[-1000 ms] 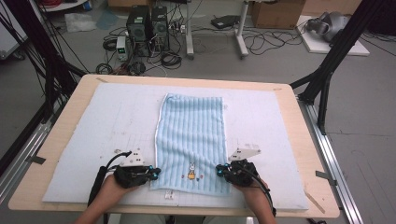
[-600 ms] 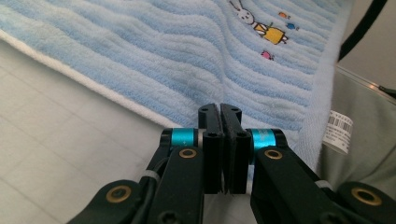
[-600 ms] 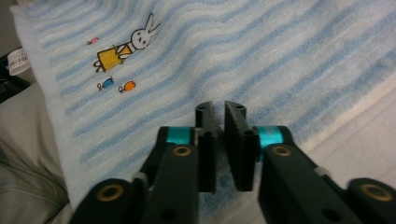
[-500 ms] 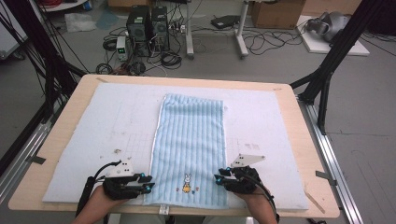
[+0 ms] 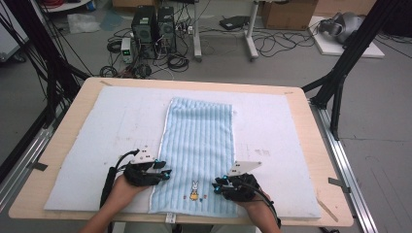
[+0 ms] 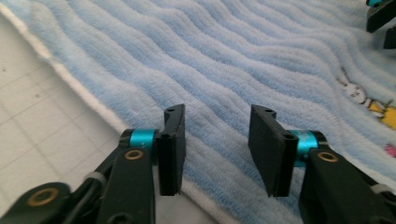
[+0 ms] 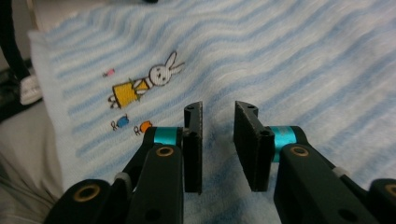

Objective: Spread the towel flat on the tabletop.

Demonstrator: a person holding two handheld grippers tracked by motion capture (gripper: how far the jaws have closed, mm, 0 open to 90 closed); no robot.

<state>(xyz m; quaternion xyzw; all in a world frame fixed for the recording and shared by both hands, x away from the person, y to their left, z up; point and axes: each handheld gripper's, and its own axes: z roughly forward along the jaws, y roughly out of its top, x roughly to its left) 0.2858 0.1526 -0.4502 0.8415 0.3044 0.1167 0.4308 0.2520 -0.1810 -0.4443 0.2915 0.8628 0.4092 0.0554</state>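
The light blue striped towel (image 5: 197, 150) lay flat and lengthwise down the middle of the white mat (image 5: 87, 145) that covered the wooden surface (image 5: 311, 121), its near short edge close to the person and its rabbit picture (image 5: 194, 189) by that edge. The left gripper (image 5: 165, 173) sat at the towel's left long edge near the near corner, and the right gripper (image 5: 217, 186) at the right side of the same end. In the left gripper view its fingers (image 6: 173, 149) stood apart, having opened and then eased in a little, with towel pile beneath the gap but nothing pinched. In the right gripper view the fingers (image 7: 194, 149) stood closer, just narrowing, also apart and over bare pile beside the rabbit picture (image 7: 149, 81). The step in hand seemed to be taking hold of the near end, probably to fold it away toward the far edge. To do that well, each gripper would want one finger slid under the white hem (image 6: 74, 84) so the whole thickness is caught, not just loops of pile. Both grips should sit equally far from the near edge, so the fold runs square. Closing should be firm before any lift, and the two hands should rise together to keep the cloth from skewing or dragging the mat.
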